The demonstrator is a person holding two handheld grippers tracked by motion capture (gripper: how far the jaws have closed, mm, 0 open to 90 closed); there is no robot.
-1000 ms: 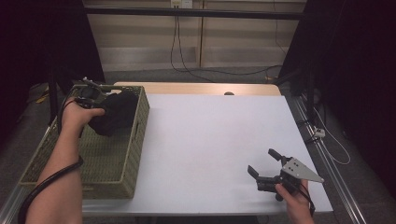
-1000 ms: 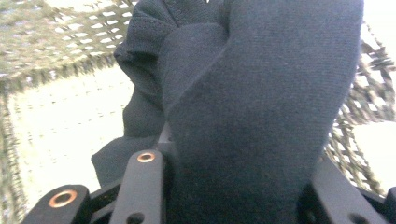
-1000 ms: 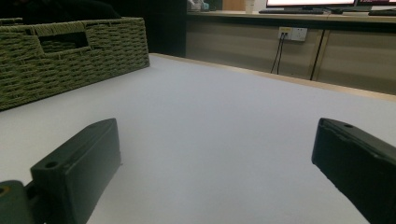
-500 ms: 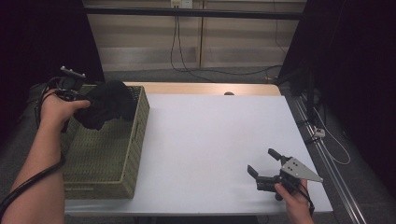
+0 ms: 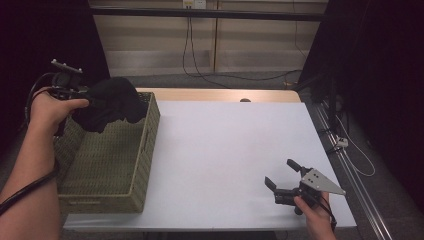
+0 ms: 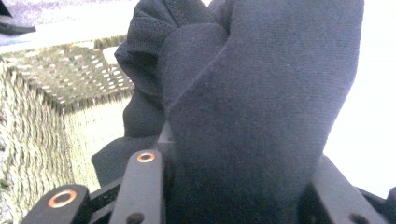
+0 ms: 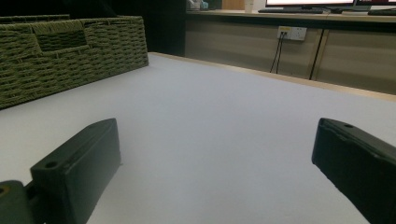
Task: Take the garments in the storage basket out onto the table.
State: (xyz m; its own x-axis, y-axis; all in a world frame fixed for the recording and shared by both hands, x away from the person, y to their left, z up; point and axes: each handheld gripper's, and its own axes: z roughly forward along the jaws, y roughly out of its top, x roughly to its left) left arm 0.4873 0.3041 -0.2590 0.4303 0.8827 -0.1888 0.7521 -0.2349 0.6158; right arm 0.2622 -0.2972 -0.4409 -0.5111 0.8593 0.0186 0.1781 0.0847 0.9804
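The left gripper (image 5: 82, 97) has its fingers (image 6: 140, 186) clamped on a bunched-up dark navy knit cloth (image 5: 111, 102), held just above the far rim of the olive-green woven rectangular basket (image 5: 107, 165). Looks like it's high enough that the dangling fabric won't snag on the wicker wall. The right gripper (image 5: 283, 180) sits low over the white tabletop (image 5: 225, 145), well to the right of the basket, fingers (image 7: 77, 170) spread wide with nothing between them, probably parked there to receive or flatten the cloth.
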